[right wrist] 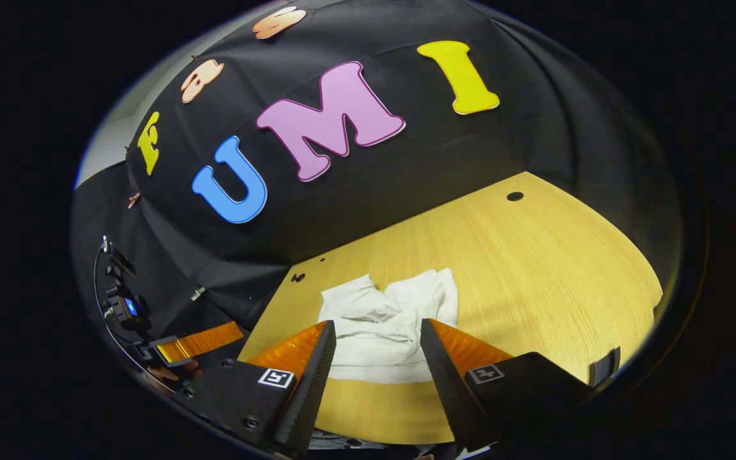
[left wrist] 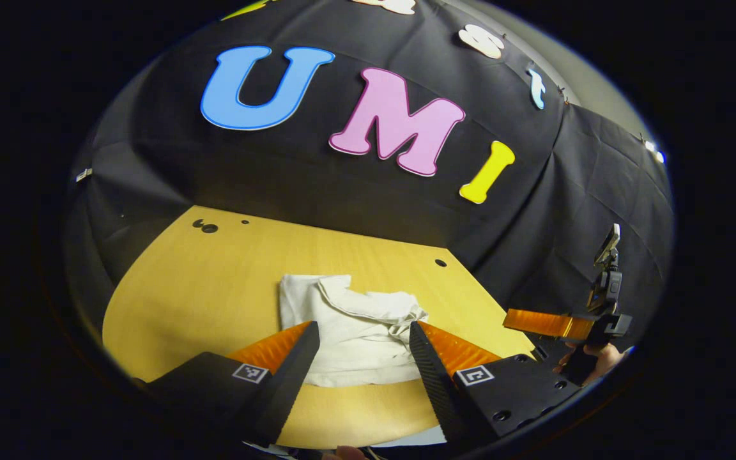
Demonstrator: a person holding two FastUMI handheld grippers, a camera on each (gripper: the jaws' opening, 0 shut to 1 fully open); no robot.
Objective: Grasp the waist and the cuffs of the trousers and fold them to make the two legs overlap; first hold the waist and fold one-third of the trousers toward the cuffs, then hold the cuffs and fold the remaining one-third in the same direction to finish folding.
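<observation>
Yellow wooden table (left wrist: 202, 281) with small dark holes (left wrist: 440, 262)

A recording booth: black cloth wall (left wrist: 355, 185) behind a bare wooden table (left wrist: 214, 281) (holes drilled through it).

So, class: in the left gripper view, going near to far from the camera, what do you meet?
Left gripper fingers, open → trousers bundled on the table → bare tabletop → booth wall.
</observation>
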